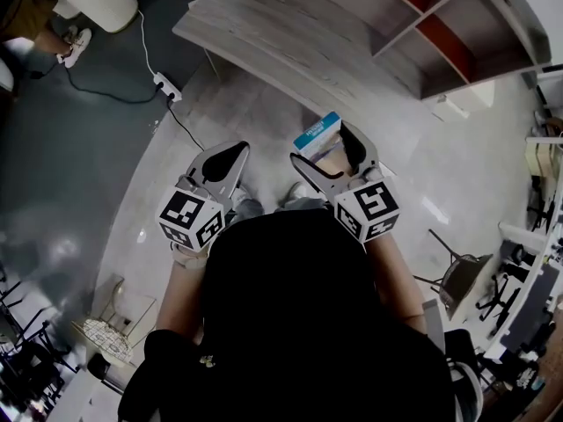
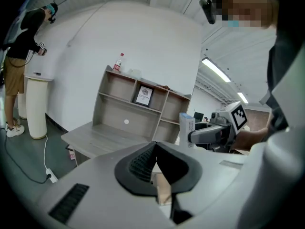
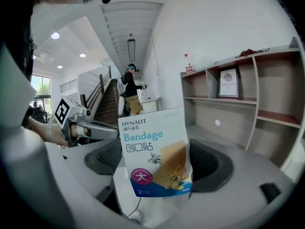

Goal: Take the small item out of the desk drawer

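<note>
My right gripper [image 1: 327, 145] is shut on a small white and blue bandage box [image 1: 317, 134], held upright in front of my body. In the right gripper view the box [image 3: 155, 156] stands between the two dark pads, its print facing the camera, and my right gripper [image 3: 157, 178] clamps its lower part. My left gripper [image 1: 234, 154] hangs beside it at the left, jaws pressed together with nothing in them. Seen from the left gripper [image 2: 155, 149], the right gripper [image 2: 214, 133] and the box [image 2: 187, 128] are off to the right. No drawer shows.
A grey wooden desk [image 1: 264, 33] with a shelf unit [image 1: 422, 25] lies ahead; I stand back from it. A power strip [image 1: 167, 86] and cable lie on the floor at the left. A chair [image 1: 462, 275] is at my right. Another person [image 2: 19, 56] stands by a white column [image 2: 35, 104].
</note>
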The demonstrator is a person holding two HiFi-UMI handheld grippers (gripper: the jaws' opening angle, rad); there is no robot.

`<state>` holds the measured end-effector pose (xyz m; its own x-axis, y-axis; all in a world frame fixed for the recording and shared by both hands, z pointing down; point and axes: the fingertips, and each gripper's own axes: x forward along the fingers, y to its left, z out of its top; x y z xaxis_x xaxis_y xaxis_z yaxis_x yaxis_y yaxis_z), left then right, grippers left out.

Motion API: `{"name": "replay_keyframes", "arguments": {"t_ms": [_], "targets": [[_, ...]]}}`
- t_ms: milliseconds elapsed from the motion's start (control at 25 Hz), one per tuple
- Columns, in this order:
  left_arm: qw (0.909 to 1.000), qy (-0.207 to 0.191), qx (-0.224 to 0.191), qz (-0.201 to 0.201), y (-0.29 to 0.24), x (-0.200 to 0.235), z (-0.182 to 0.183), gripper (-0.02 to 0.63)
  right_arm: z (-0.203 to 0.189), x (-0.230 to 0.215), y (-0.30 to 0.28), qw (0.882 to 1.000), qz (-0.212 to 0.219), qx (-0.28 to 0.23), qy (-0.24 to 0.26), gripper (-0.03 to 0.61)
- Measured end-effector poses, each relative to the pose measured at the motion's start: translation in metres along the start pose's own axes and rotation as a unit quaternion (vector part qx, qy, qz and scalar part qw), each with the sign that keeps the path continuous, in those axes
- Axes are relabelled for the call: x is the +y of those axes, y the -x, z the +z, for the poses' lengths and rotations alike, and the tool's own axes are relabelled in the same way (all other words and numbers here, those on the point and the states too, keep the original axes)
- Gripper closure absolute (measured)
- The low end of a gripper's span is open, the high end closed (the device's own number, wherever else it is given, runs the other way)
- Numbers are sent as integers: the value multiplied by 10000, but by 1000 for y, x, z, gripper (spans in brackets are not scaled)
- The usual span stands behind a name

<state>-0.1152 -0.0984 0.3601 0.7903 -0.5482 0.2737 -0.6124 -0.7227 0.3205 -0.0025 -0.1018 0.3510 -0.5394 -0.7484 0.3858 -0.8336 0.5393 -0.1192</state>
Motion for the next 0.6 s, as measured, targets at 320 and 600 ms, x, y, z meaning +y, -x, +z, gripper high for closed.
{"name": "replay_keyframes", "arguments": {"t_ms": [320,600], "targets": [[9991,-160,-382,43,4,4,33,604,57,9,16,9956,225,-896,122,149],[9971,-363,-668,-60,5,2,55,604,80,10,20,9897,331,-1382,147,149]]}}
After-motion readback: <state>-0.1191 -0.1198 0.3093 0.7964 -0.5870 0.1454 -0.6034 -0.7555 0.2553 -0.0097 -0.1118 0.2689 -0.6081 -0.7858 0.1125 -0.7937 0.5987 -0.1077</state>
